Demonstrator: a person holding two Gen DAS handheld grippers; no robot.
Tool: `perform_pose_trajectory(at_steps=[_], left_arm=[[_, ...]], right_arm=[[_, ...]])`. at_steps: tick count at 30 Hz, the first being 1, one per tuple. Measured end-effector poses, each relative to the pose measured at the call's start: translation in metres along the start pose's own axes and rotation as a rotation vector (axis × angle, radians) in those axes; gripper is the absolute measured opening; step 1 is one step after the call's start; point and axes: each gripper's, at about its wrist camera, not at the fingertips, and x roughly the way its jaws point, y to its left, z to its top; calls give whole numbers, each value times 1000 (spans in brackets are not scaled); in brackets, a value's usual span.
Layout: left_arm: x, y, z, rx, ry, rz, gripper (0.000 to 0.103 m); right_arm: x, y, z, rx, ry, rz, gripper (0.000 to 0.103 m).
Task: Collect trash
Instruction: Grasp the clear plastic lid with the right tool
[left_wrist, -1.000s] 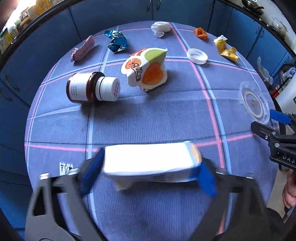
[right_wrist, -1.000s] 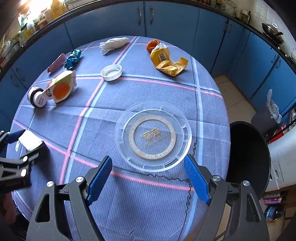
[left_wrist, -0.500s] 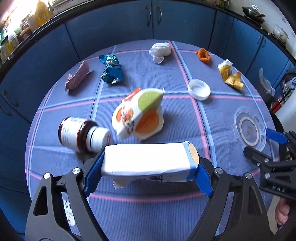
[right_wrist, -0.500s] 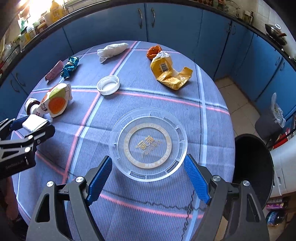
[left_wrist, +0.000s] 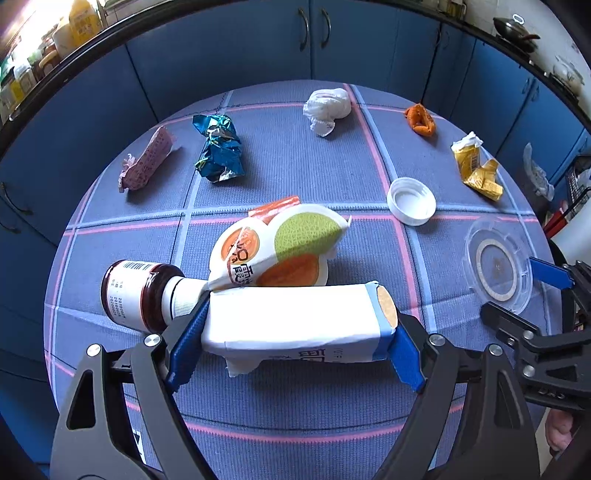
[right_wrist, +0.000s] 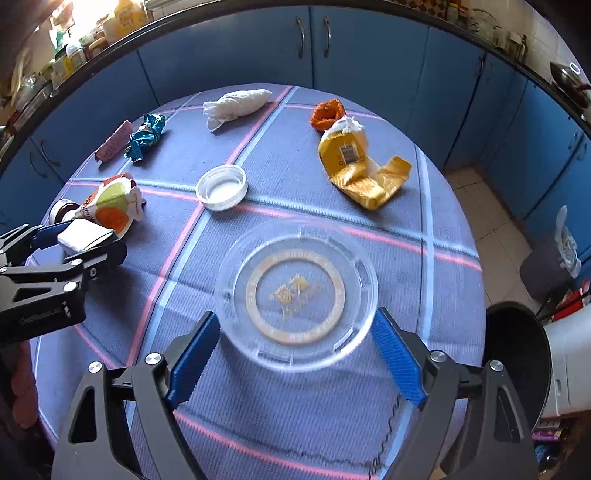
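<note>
White carton (left_wrist: 295, 323) lies crosswise, clamped off the table; clear round lid (right_wrist: 297, 295) flat, wrappers scattered beyond.

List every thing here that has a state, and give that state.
Left tongs, shut on the white carton.
White carton, squashed, held sideways.
Right tongs, open, jaws have just been opening, clear plastic lid between them.
Clear plastic lid, lying flat.
Brown bottle, capped, lying on its side.
White screw cap, off, open side up.
Yellow packet, torn open, crumpled.
Black bin, open.
</note>
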Motion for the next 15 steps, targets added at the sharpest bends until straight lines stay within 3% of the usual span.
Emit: perform_pose_trajectory(at_steps=[7,15], left_arm=[[0,3,0,-3,-1,-4,83],[-3,3,0,-8,-6,-20,83]], right_arm=[[8,8,8,-25,-46,-39,83],[-13,14,0,-51,-94,-44,83]])
